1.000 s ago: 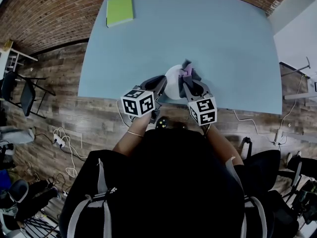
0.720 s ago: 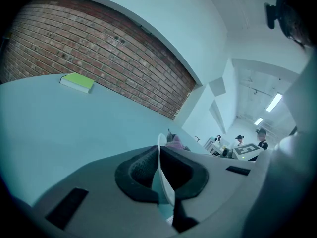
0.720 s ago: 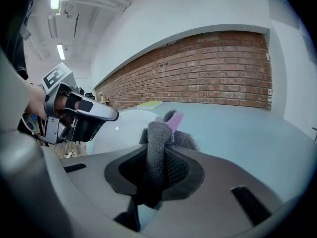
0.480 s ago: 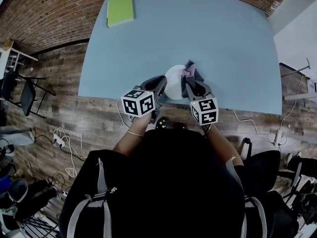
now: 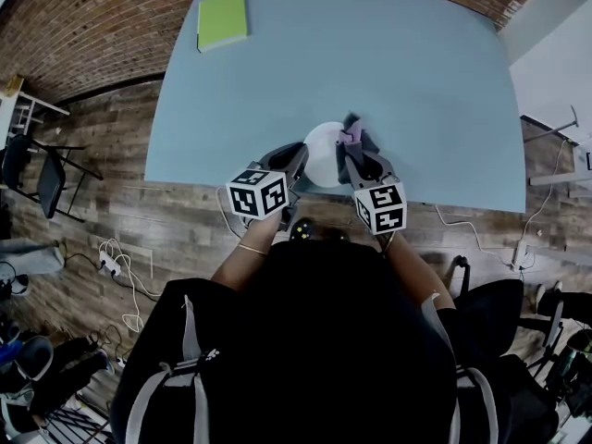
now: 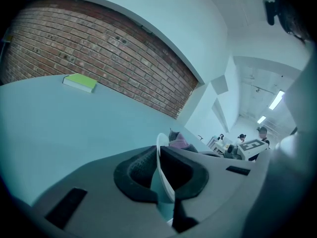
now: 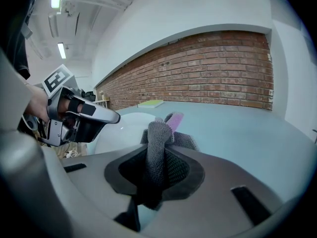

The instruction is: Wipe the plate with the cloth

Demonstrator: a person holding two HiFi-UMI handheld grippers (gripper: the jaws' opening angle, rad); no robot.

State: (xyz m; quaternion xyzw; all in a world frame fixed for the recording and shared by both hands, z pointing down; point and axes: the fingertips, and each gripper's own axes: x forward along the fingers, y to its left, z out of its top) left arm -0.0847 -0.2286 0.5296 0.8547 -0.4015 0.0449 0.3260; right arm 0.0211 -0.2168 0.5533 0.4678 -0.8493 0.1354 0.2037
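So, one plate point(image 5: 324, 146) near the table's point(image 5: 416, 63) 6 o'clock edge, with loads of bare table toward 12.
The left gripper point(image 5: 298, 160) is clamped tight on the plate's rim at 9 o'clock. The right gripper point(image 5: 350, 155) is pinching the one grey-and-purple cloth point(image 5: 354, 139) right at the plate's 3 o'clock side. One green pad point(image 5: 223, 18) lies way off at 11 o'clock, by the far corner.

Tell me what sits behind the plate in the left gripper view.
A grey and pink cloth peeks out beyond the rim of the plate; the rest of it is covered.
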